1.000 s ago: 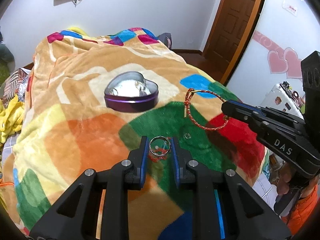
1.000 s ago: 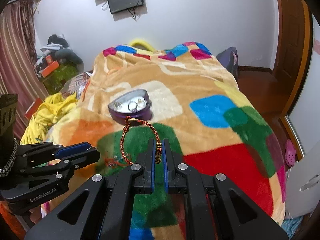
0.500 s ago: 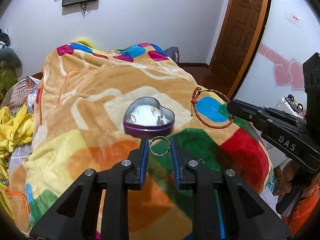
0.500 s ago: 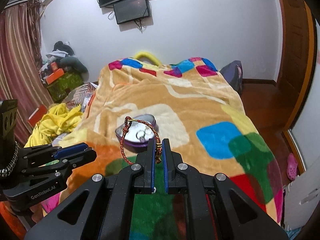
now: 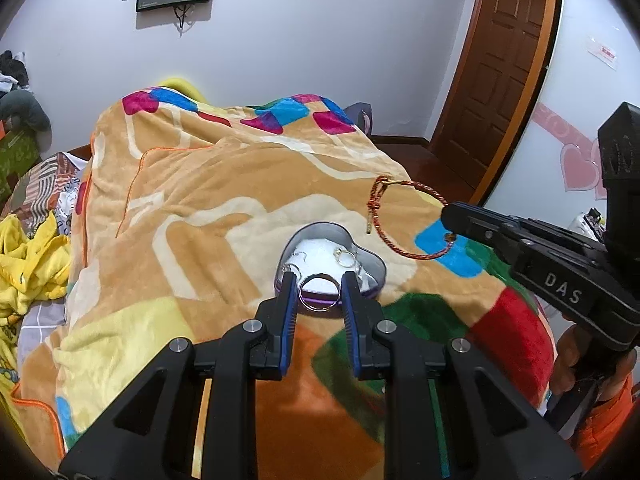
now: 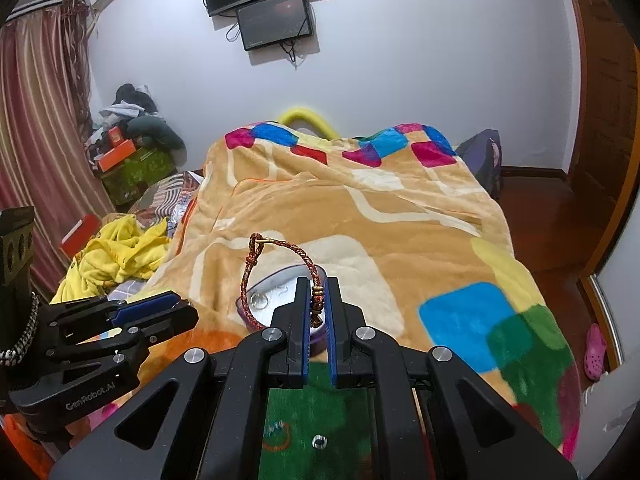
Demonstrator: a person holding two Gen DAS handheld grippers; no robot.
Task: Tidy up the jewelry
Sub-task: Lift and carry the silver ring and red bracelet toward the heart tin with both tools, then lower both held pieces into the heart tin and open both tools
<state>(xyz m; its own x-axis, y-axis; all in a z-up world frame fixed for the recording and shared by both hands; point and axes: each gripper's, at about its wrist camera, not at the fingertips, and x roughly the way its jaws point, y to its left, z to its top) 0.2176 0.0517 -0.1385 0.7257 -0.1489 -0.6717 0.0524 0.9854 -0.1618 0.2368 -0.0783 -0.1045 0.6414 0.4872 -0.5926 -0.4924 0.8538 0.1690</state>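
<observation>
Carried farther up the bed: left gripper [image 5: 318, 286] clamping silver ring [image 5: 319, 292], right gripper [image 6: 317, 300] pinching braided bracelet [image 6: 280, 276], both above heart tin [image 5: 372, 268]. Next: lower, release inside.

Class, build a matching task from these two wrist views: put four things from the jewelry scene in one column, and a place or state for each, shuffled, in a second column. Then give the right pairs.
Things:
1. silver ring
2. red braided bracelet
3. heart-shaped tin
4. yellow cloth

Places or states:
A. open, resting on the blanket
B. pinched in the right gripper
C. heaped beside the bed
D. held between the left gripper pads

Pairs: 1-D, 2-B, 3-A, 4-C
</observation>
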